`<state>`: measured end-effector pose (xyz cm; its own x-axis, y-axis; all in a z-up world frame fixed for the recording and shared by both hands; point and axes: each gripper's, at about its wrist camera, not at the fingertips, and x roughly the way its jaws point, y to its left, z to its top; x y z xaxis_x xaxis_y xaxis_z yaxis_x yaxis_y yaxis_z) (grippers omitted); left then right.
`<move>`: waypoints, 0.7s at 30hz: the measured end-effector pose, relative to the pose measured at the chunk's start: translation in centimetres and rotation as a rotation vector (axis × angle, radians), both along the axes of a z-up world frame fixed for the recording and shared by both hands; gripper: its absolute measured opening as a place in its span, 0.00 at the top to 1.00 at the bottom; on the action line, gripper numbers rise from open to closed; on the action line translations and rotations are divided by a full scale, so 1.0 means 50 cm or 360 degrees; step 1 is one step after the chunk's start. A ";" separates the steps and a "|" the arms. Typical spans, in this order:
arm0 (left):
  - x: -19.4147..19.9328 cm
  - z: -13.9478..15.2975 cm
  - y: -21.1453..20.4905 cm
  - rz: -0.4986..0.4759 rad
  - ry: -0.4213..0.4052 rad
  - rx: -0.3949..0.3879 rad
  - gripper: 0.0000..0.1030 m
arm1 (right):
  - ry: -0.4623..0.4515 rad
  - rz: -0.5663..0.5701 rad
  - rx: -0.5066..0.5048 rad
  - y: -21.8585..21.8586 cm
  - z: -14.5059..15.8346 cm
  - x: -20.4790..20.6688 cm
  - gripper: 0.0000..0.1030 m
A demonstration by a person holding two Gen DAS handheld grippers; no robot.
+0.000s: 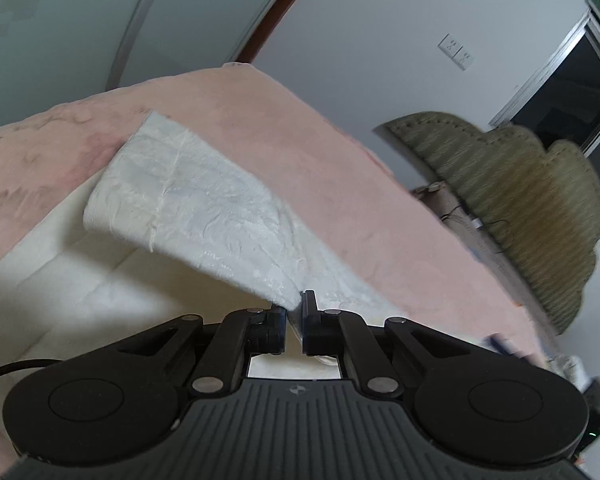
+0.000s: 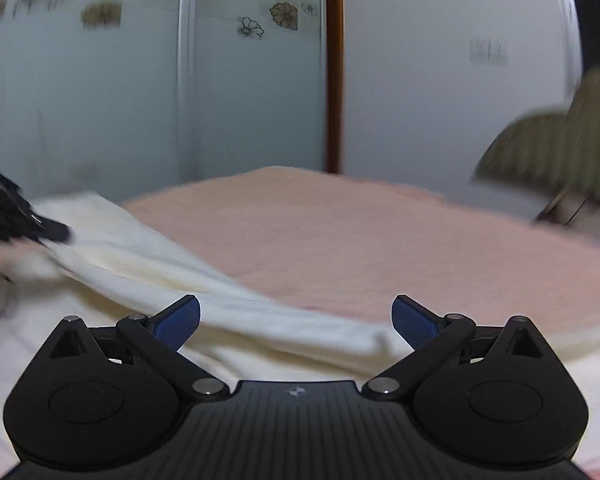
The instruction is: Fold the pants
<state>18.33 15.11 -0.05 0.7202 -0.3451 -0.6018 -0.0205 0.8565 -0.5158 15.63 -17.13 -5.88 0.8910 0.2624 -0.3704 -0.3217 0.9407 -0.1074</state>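
One fold underway, unfinished: left gripper pinches the white pants, one end lifted above the pink bed. Right gripper spread, empty, near them. Laying down and smoothing remain.

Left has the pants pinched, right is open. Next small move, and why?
Probably close the right gripper on the pants lying between its open fingers. The left gripper is shut on a raised corner of the pants above the bed; a second grip should let both carry the fold evenly.
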 end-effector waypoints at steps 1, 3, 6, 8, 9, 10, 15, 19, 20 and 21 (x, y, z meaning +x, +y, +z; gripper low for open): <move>0.003 -0.007 -0.002 0.0013 0.0021 0.0010 0.93 | -0.0037 0.0001 -0.0132 0.011 -0.003 -0.006 0.00; 0.009 -0.013 -0.005 0.0027 0.0020 0.0029 0.93 | -0.0078 0.0061 -0.0422 0.043 -0.014 -0.014 0.01; 0.018 -0.014 -0.010 0.0060 0.0002 0.0073 0.84 | -0.0122 0.0174 -0.0748 0.084 -0.046 -0.020 0.21; 0.023 -0.017 -0.009 0.0097 -0.0006 0.0069 0.78 | -0.0107 0.0199 -0.0855 0.112 -0.068 -0.004 0.41; 0.025 -0.020 -0.008 0.0121 -0.0003 0.0070 0.75 | -0.0087 0.0210 -0.0876 0.114 -0.078 0.003 0.48; 0.028 -0.021 -0.006 0.0138 0.0002 0.0065 0.72 | -0.0075 0.0222 -0.0883 0.118 -0.085 0.010 0.50; 0.042 -0.024 0.011 0.0244 0.0003 0.0035 0.53 | -0.0054 0.0257 -0.0835 0.137 -0.095 0.017 0.69; 0.044 -0.021 0.025 0.0267 -0.0027 0.0019 0.55 | -0.0013 0.0261 -0.0726 0.129 -0.072 0.004 0.75; 0.051 -0.021 0.023 0.0265 -0.0032 0.0029 0.61 | -0.0005 0.0255 -0.0703 0.127 -0.073 0.009 0.77; 0.055 -0.022 0.023 0.0265 -0.0028 0.0039 0.81 | 0.0003 0.0247 -0.0671 0.125 -0.070 0.011 0.79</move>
<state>21.09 16.27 -1.13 0.7767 -0.2057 -0.5953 -0.1542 0.8543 -0.4964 16.18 -10.86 -9.40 0.8524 0.2186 -0.4749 -0.4558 0.7557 -0.4703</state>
